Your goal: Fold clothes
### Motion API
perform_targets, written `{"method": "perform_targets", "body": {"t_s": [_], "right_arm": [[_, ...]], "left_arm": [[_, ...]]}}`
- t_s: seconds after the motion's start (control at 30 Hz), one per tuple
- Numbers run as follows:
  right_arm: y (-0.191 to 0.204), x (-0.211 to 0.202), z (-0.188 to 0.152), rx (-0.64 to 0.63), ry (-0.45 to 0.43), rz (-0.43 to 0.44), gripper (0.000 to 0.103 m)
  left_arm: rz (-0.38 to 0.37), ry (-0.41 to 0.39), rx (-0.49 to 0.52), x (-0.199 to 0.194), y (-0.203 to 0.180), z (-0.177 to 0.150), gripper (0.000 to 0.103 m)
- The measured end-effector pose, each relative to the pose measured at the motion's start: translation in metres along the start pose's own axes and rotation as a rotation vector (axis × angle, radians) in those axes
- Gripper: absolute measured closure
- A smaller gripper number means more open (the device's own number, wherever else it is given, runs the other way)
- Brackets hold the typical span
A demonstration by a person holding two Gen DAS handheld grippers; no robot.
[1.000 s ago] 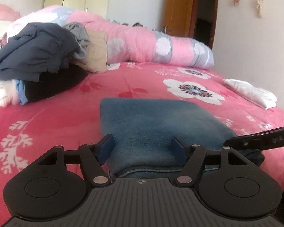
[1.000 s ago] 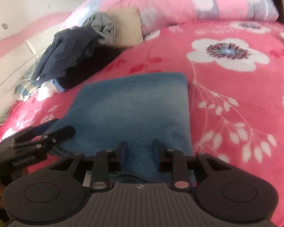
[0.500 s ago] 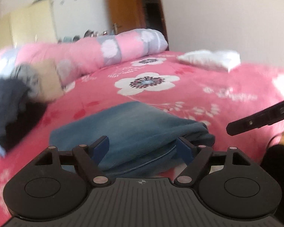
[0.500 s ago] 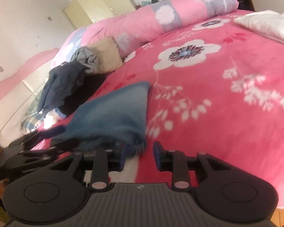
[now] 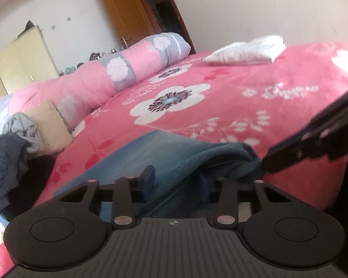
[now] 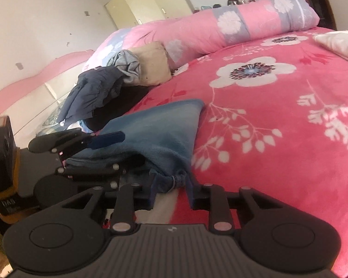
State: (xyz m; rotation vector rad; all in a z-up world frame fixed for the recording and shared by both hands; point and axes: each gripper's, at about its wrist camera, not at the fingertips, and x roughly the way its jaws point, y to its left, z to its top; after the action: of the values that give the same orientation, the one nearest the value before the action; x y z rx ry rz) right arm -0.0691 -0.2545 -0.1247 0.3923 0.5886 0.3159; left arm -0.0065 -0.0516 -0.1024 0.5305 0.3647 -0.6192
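Two grippers work the near edge of a blue towel [image 5: 164,153] on the bed. Left gripper [image 5: 176,180]: jaws closing, a thick fold of the towel bunched between them, cloth against both fingers by the look of it, though the right finger is half buried in the fabric. Right gripper [image 6: 171,185]: jaws closing too, narrow gap, the towel's bunched corner with its stitched hem pinched between the fingertips. In the right wrist view the left gripper sits just to the left, one blue-tipped finger on top of the towel and one under it.

Towel is folded, lies at the near edge of the pink flowered blanket [image 5: 255,97], far corner pointing up the bed, near edge lifted and rumpled at the jaws.

Left of the towel, a heap of clothes [image 6: 97,90]: dark navy piece on top, grey one and a beige pillow [image 6: 153,62] behind it. Rolled pink and grey quilt [image 5: 118,74] runs along the far side. White folded cloth [image 5: 248,51] sits well apart at the far right. Brown door [image 5: 127,16] and pale wardrobe [image 5: 20,62] against the back wall.
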Motion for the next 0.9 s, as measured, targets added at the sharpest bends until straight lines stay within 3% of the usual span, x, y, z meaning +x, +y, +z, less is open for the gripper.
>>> {"method": "perform_targets", "body": {"t_s": [0.17,0.33,0.53,0.63,0.8,0.9], "right_arm": [[0.011,0.006,0.001,-0.059,-0.001,0.059,0.092],[0.018,0.022,0.002,-0.089,0.006,0.06,0.092],[0.017,0.03,-0.002,-0.067,-0.015,0.066,0.092],[0.019,0.036,-0.005,-0.064,-0.029,0.056,0.094],[0.026,0.052,-0.007,-0.099,-0.011,0.034,0.095],[0.035,0.039,-0.011,-0.144,-0.026,0.025,0.093]], "left_arm": [[-0.037,-0.013,-0.069,-0.001,0.009,0.004,0.074],[-0.104,-0.02,-0.176,-0.002,0.024,0.004,0.074],[-0.135,-0.04,-0.152,-0.004,0.02,0.006,0.069],[-0.111,-0.027,-0.144,0.001,0.019,0.005,0.07],[-0.137,-0.01,-0.251,0.007,0.035,0.001,0.07],[-0.135,-0.015,-0.245,0.005,0.033,0.001,0.07]]}}
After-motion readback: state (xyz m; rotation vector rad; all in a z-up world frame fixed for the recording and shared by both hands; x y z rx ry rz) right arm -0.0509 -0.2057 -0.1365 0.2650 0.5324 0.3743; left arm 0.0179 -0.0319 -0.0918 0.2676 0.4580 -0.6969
